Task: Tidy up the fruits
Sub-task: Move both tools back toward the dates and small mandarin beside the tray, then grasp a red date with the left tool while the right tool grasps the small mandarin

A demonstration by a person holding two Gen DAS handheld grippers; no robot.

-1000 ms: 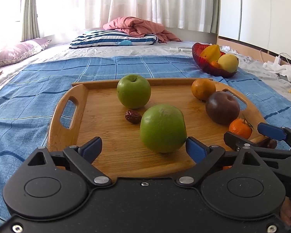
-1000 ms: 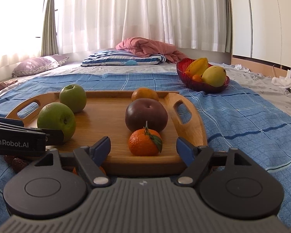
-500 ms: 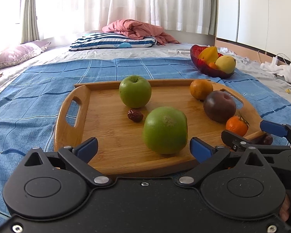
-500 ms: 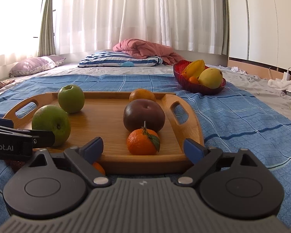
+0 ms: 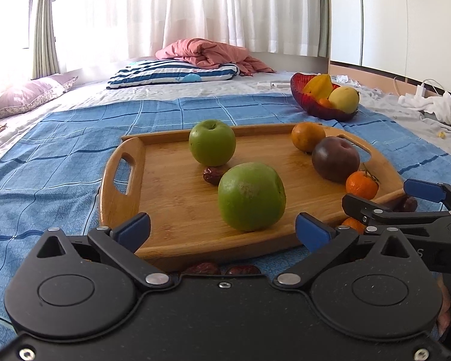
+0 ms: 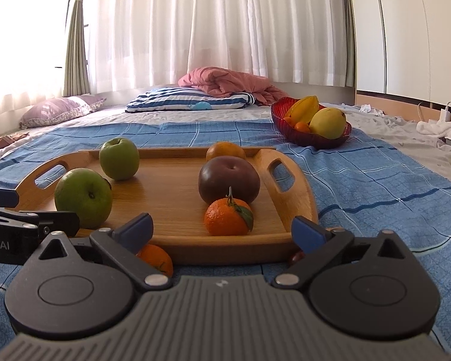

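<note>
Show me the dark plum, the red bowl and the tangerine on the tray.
Dark plum [image 6: 229,179], right wrist view, front skin.
Red bowl [image 6: 312,141], right wrist view, front wall.
Tangerine [image 6: 227,220], right wrist view, middle of peel.

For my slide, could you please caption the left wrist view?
Open left tongs face a green apple on the tray.

Fruit count around the wooden tray [image 5: 121,180]

On the tray: two green apples [image 5: 251,196] [image 5: 212,142], one dark plum [image 5: 335,157], one orange [image 5: 308,136], one mandarin [image 5: 362,184], one date [image 5: 211,175]. Just off its near edge: another mandarin [image 6: 156,259] and three dates [image 5: 202,268] (maybe more hidden).
</note>
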